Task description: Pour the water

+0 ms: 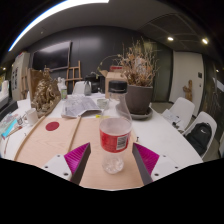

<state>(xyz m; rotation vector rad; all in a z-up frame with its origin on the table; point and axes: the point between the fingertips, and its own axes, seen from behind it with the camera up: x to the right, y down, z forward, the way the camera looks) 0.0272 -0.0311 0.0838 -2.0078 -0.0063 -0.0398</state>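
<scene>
A clear plastic water bottle [115, 128] with a red label and a dark cap stands upright on the wooden table [55, 145]. It sits between the two fingers of my gripper [112, 165], its clear lower part level with the magenta pads [78, 156]. A gap shows on each side of the bottle, so the fingers are open around it and not pressing on it.
Beyond the bottle stands a dark pot [138, 97] with a dried plant. White papers [80, 106] and a red disc [52, 126] lie to the left, with small items and a white cup [29, 116] at the far left edge. White chairs [182, 110] line the right side.
</scene>
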